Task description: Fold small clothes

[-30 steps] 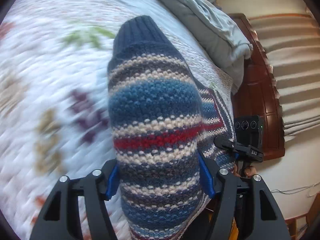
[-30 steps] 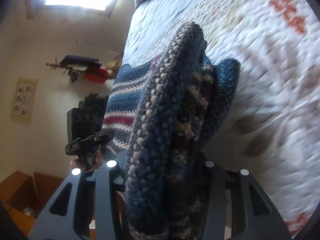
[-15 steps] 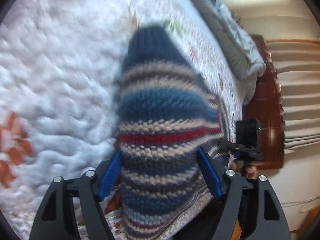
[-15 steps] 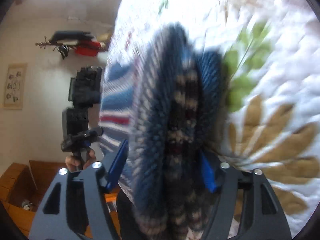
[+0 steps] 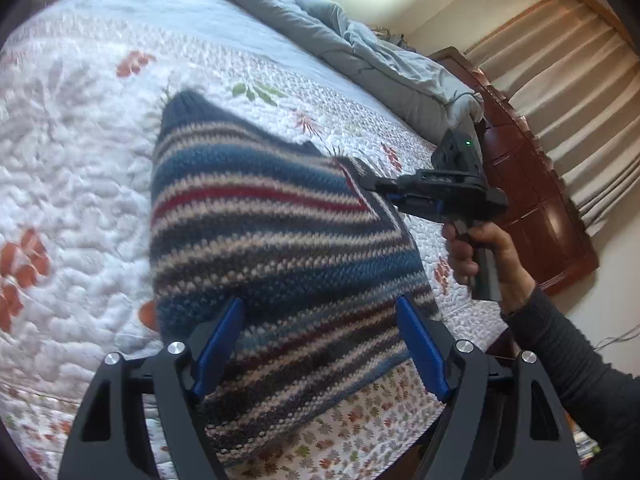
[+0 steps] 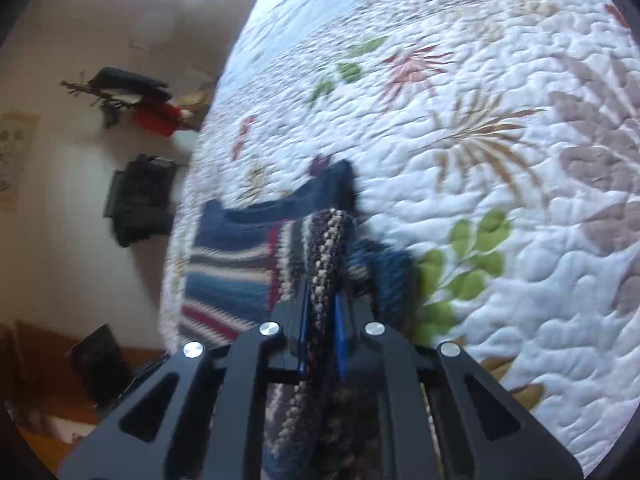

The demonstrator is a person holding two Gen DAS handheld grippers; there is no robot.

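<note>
A small knitted sweater (image 5: 272, 240) with blue, cream, grey and red stripes lies on the floral quilt (image 5: 80, 160) near the bed's edge. My left gripper (image 5: 320, 336) is open, its blue pads wide apart above the sweater's near part. My right gripper (image 6: 322, 312) is shut on a fold of the sweater (image 6: 324, 240) at its edge. The right gripper also shows in the left wrist view (image 5: 404, 194), at the sweater's far right corner. The rest of the sweater (image 6: 232, 272) spreads out to the left in the right wrist view.
A grey duvet (image 5: 360, 40) is bunched at the head of the bed by a dark wooden headboard (image 5: 536, 200). Beige curtains (image 5: 580, 80) hang behind. The bed's edge (image 6: 180, 240) drops to the floor, where dark items and a box stand.
The sweater has come down from hanging in the air onto the quilt. My left gripper has opened and let go. My right gripper has closed tighter on the sweater's edge.
</note>
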